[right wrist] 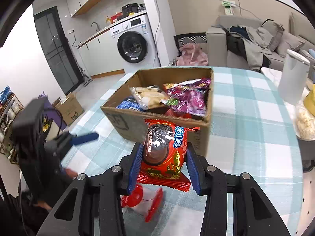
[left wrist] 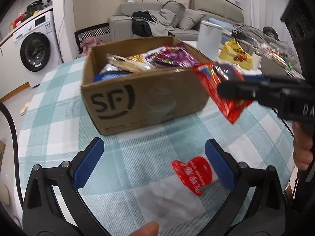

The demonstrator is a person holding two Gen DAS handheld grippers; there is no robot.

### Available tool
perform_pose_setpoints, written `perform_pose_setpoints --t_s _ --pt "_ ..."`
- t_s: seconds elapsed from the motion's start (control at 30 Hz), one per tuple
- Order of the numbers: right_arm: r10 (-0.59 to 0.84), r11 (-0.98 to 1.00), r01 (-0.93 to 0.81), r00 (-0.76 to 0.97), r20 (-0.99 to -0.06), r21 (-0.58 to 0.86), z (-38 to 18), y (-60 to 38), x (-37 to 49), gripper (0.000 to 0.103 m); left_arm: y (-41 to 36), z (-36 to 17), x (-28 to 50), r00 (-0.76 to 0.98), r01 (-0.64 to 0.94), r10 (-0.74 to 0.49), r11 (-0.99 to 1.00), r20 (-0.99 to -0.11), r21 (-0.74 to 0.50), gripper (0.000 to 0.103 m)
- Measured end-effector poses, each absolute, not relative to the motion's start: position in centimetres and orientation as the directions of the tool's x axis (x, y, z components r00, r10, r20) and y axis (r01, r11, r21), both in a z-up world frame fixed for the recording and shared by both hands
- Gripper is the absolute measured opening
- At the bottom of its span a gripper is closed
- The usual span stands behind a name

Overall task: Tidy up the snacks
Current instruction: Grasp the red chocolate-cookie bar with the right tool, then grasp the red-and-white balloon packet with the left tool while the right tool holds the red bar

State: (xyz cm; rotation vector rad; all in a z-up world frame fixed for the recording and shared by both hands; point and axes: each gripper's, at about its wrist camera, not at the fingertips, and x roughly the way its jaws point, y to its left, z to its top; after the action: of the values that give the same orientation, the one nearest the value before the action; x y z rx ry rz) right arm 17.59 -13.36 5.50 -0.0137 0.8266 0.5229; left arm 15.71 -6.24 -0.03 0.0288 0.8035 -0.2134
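The right gripper point(right wrist: 164, 162) is clenched on a red cookie packet point(right wrist: 165, 153), its blue pads point(right wrist: 135, 167) pressing the packet's two sides, with the crimped bottom edge hanging just behind the fingertips and the printed face turned up toward the camera. Straight ahead of this gripper, just past the packet's top edge, stands an open cardboard box point(right wrist: 126, 118) on the checked tablecloth point(right wrist: 246, 118); inside it lie a purple bag point(right wrist: 189, 98), a pale wrapped snack point(right wrist: 147, 96) and a blue pack point(right wrist: 128, 104). Below the held packet, on the cloth under the jaws, lies a small clear pouch with red ends point(right wrist: 143, 202). The left gripper point(left wrist: 155, 163) is released, its jaws standing wide apart with nothing pressed between them. The same clear pouch with red ends lies on the cloth just inside its right finger point(left wrist: 220, 167), whether touching it cannot be told. The box sits ahead of the left gripper, its printed side facing it. To that gripper's upper right, the right gripper's black fingers hold the red packet up off the cloth beside the box's near right corner. A fingertip point(left wrist: 145, 230) shows at the bottom edge of the left view.
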Motion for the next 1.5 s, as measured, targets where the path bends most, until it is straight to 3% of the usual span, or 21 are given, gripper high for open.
perform_pose_setpoints --t_s 0.73,0.93,1.07,1.1,1.33,1.37,1.4,1.5 --pt "0.419 0.886 -0.424 0.558 -0.716 0.187 4.9 -14.2 17.9 0.044 -13.1 -3.3 13.3 0.62 0.329 -0.154 0.941 -0.769 0.077 0.101" --pt "0.418 0.886 -0.425 0.557 -0.718 0.186 4.8 -14.1 17.9 0.044 -13.6 -3.6 13.2 0.587 0.382 -0.206 0.923 -0.783 0.043 0.075" --pt "0.419 0.885 -0.427 0.554 -0.719 0.187 4.7 -14.0 17.9 0.044 -13.8 -3.7 13.0 0.572 0.42 -0.243 0.907 -0.783 0.026 0.054" --pt "0.42 0.884 -0.428 0.555 -0.719 0.186 4.8 -14.0 17.9 0.044 -13.7 -3.7 13.0 0.572 0.426 -0.251 0.905 -0.781 0.021 0.044" --pt "0.419 0.885 -0.426 0.557 -0.718 0.186 4.8 -14.0 17.9 0.044 -12.9 -3.0 12.6 0.571 0.441 -0.29 0.898 -0.768 -0.012 0.034" --pt "0.418 0.886 -0.425 0.557 -0.717 0.186 4.8 -14.0 17.9 0.044 -12.8 -2.8 12.7 0.569 0.44 -0.298 0.898 -0.766 -0.022 0.029" --pt "0.418 0.886 -0.425 0.558 -0.717 0.186 4.8 -14.0 17.9 0.044 -12.5 -2.7 12.7 0.572 0.434 -0.297 0.901 -0.764 -0.026 0.008" --pt "0.419 0.886 -0.426 0.558 -0.716 0.186 4.8 -13.9 17.9 0.044 -11.4 -2.6 13.1 0.559 0.417 -0.309 0.907 -0.77 -0.062 0.006"
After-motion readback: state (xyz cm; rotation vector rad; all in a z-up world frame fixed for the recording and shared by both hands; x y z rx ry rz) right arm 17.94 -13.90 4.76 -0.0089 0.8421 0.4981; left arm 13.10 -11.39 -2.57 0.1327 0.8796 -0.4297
